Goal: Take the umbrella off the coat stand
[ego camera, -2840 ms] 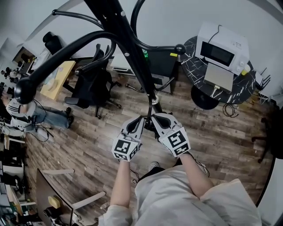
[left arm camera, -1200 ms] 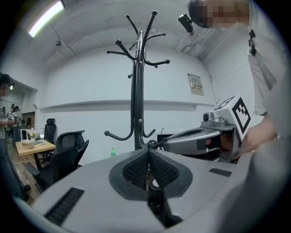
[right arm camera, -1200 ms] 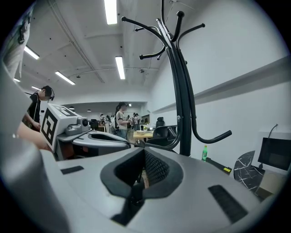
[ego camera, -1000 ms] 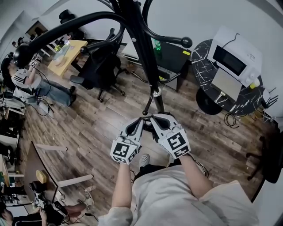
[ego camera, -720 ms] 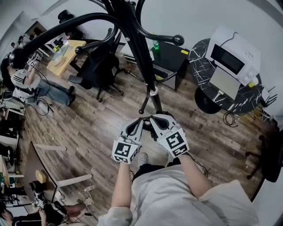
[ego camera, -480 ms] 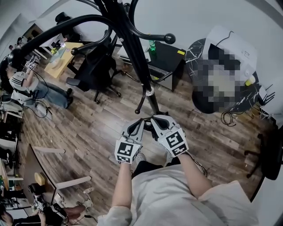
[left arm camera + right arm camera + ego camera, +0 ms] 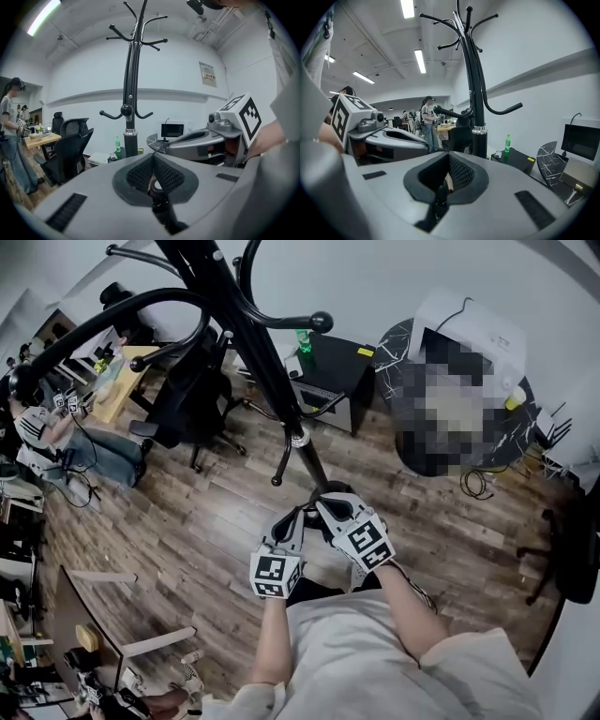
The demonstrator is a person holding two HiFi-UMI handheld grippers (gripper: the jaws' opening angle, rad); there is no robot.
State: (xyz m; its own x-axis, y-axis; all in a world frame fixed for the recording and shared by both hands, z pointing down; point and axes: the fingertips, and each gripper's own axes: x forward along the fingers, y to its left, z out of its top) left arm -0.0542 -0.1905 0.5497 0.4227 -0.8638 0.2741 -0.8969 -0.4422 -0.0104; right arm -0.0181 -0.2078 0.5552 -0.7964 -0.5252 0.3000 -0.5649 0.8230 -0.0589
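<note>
The black coat stand (image 7: 251,341) rises just ahead of me, and its pole also shows in the left gripper view (image 7: 131,93) and the right gripper view (image 7: 477,93). My left gripper (image 7: 298,515) and right gripper (image 7: 324,507) hang side by side below its lowest hook, a little short of the pole. Each is shut on a thin black part of the umbrella, seen between the left pads (image 7: 157,191) and between the right pads (image 7: 439,193). In the head view the grippers hide the rest of the umbrella.
A black office chair (image 7: 184,407) stands left of the stand. Behind it are a black cabinet (image 7: 333,371) with a green bottle (image 7: 303,341), and to the right a round marble table (image 7: 405,341). A person (image 7: 42,442) stands at far left by a wooden desk (image 7: 111,390).
Both grippers have sunk and drawn back from the stand's pole, still shut and side by side. The stand has shifted up and left in the head view.
</note>
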